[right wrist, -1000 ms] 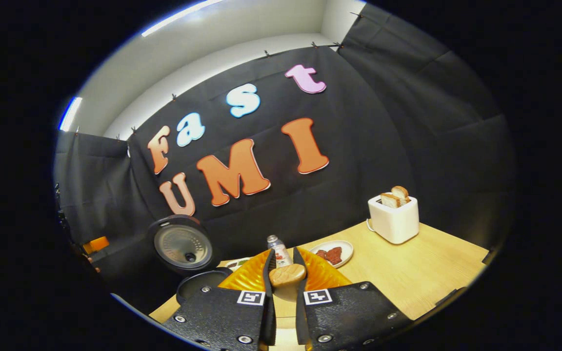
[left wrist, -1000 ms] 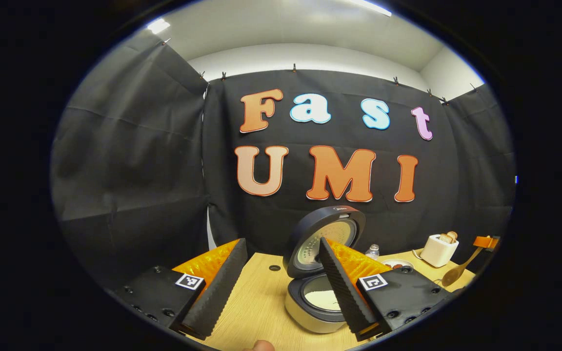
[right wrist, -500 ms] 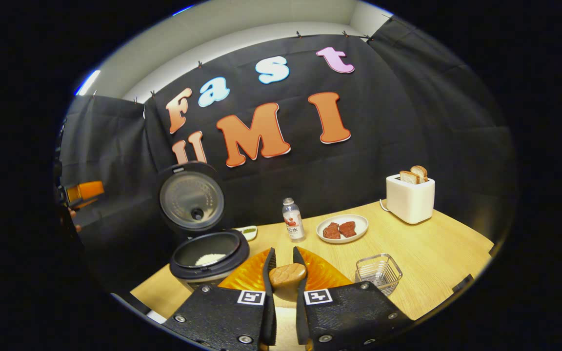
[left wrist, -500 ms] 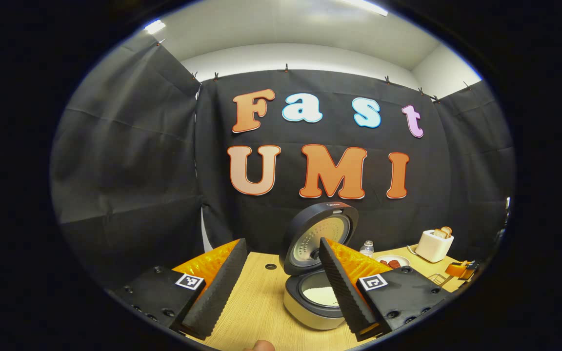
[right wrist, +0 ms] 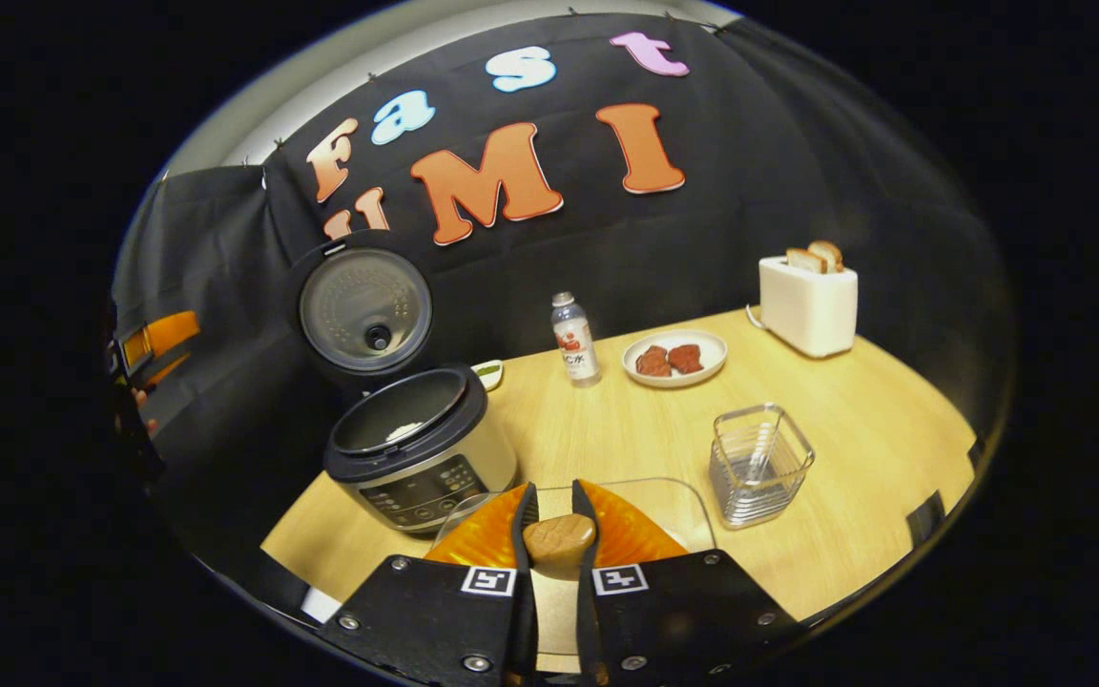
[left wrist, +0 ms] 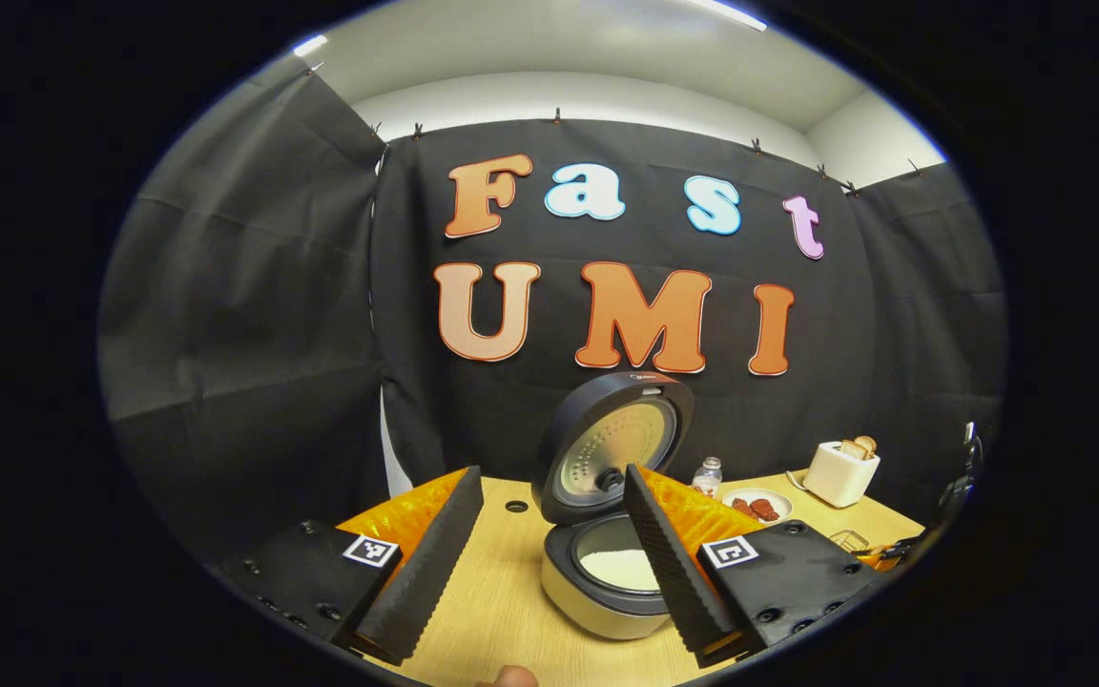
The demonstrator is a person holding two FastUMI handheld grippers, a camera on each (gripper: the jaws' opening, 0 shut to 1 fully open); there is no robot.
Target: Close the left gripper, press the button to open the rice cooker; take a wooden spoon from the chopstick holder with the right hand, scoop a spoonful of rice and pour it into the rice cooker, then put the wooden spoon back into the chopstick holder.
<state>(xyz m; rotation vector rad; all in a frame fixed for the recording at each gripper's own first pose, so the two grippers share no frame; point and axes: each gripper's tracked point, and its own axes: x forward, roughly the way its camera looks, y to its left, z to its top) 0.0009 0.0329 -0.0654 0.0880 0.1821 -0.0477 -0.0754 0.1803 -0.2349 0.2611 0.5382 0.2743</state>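
Tipped downward since a moment ago, the right gripper [right wrist: 549,510] clenches the wooden spoon [right wrist: 559,539], handle running back between its jaws; chopstick holder [right wrist: 759,465] just right, rice cooker [right wrist: 421,448] left, lid up. Left gripper [left wrist: 549,534] jaws released.

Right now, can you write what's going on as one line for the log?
rice cooker: lid open, rice inside | right gripper: shut on wooden spoon | left gripper: open | chopstick holder: no spoon inside

right gripper [right wrist: 549,530] jaws clamp the wooden spoon [right wrist: 559,537] near the open rice cooker [right wrist: 421,448].
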